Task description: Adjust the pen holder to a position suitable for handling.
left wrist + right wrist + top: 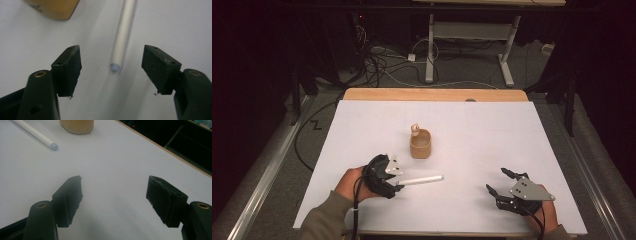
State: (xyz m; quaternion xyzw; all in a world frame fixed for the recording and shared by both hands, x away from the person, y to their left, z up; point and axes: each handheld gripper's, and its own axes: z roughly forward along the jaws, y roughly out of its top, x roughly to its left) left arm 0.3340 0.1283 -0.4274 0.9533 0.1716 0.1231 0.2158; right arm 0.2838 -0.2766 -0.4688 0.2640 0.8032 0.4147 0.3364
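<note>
Two grippers sit low in the high view; the left gripper (398, 186), jaws spread, has the near end of the white tube (421, 180) between them, pads apart from it; the tube lies below the tan cup (420, 145) at centre; the right gripper (501, 182), lower right, stands spread over bare white table (492, 130).
</note>
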